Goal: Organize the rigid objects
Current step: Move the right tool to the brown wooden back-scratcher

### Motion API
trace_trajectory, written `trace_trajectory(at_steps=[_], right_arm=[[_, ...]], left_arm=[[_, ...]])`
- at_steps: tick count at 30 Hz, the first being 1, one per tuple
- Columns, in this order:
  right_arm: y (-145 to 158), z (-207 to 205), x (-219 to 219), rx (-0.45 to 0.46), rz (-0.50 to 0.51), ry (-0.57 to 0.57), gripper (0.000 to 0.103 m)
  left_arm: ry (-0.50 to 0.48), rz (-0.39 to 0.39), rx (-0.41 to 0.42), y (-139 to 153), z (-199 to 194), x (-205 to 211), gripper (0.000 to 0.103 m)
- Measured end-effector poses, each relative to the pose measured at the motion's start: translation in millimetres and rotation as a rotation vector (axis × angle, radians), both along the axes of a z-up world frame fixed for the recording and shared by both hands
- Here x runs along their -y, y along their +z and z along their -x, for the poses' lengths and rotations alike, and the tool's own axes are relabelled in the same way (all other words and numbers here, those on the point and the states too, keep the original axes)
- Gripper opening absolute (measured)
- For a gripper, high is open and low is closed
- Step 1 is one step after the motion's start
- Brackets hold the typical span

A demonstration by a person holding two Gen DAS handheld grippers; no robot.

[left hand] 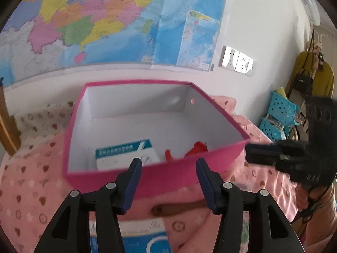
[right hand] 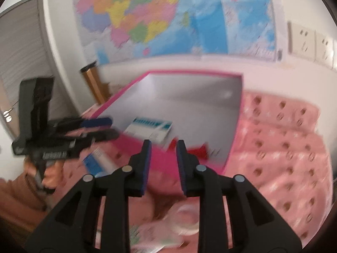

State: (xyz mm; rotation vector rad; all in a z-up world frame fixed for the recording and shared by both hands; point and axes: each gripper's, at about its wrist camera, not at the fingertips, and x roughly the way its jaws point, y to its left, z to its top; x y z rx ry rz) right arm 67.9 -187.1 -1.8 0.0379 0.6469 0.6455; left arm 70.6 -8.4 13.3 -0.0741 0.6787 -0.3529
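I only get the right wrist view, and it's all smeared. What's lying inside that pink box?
Observer: The left wrist view is sharper. A white-and-teal printed carton lies flat by the near wall of the pink box, with a red item beside it.
Operator: Anything on the blanket I'm missing?
Observer: A brown object lies on the pink blanket just in front of the box, below the open, empty jaws of the left gripper.
Operator: What's further right in the room?
Observer: Blue perforated baskets stand by the wall, below a hanging yellow garment.
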Motion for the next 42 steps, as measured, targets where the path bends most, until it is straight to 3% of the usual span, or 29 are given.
trace_trajectory(at_steps=[7, 14, 24, 28, 33, 37, 42], right_arm=[[-50.2, 7.8, -21.8, -0.163, 0.019, 0.059, 0.026], [-74.2, -0.5, -23.4, -0.245, 0.067, 0.001, 0.026], [-78.2, -7.0, -8.4, -0.278, 0.102, -0.106, 0.028], [-78.4, -8.5, -14.1, -0.282, 0.097, -0.092, 0.040], [-77.4, -6.6, -19.5, -0.278, 0.112, -0.086, 0.041], [-75.2, -4.0, -27.4, -0.264, 0.115, -0.061, 0.041], [-86.3, -10.8, -27.5, -0.309, 0.129, -0.084, 0.041]], left_arm=[[-0.030, -0.008, -0.066, -23.6, 12.2, 4.2, 0.055], [-0.075, -0.032, -0.149, -49.0, 9.8, 18.7, 0.055], [-0.063, -0.075, -0.198, -64.5, 5.7, 25.2, 0.055], [-0.039, -0.140, -0.200, -65.9, 3.3, 26.4, 0.055], [0.013, -0.221, -0.246, -76.1, -8.1, 19.5, 0.055], [0.030, -0.217, -0.261, -77.4, -11.3, 11.3, 0.055], [-0.045, -0.197, -0.250, -72.5, -6.2, 18.6, 0.055]])
